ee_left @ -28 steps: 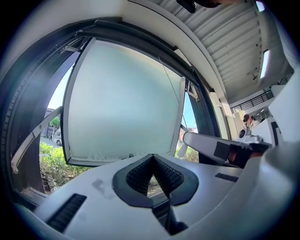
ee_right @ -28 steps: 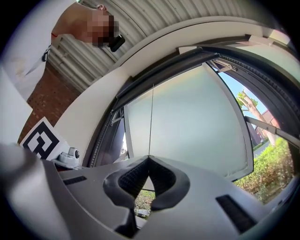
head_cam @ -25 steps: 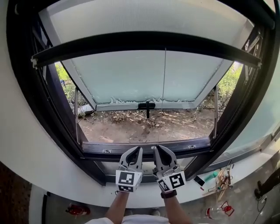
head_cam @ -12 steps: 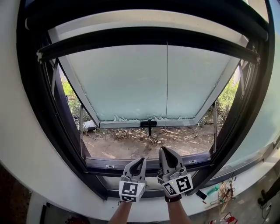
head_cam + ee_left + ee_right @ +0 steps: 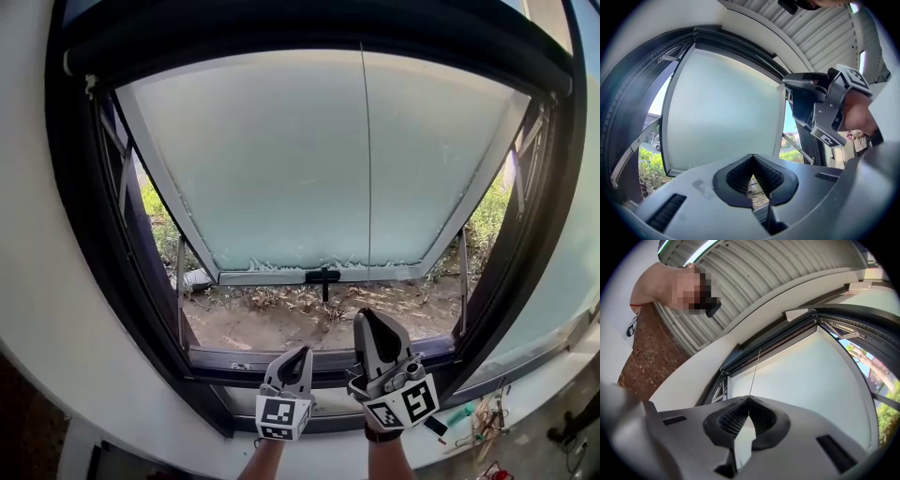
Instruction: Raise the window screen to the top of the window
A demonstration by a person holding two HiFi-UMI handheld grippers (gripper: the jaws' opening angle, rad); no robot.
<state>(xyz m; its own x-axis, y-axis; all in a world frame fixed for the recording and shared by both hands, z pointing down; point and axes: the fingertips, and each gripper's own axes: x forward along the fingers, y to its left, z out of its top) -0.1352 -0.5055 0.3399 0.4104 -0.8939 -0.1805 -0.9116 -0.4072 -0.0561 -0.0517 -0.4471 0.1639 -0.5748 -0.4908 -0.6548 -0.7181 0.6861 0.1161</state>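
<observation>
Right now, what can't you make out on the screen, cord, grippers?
- Screen bar: head view, black against the black frame top; seated or not, can't tell.
- Cord: head view, too thin to trace below the sash to the right gripper.
- Floor clutter: head view, too small, cut by the lower edge.

The dark window screen (image 5: 281, 37) is sitting gathered along the window frame's (image 5: 98, 244) top edge. Its thin pull cord (image 5: 367, 169) is hanging straight down below it, crossing the outward-tilting frosted sash (image 5: 262, 159).
</observation>
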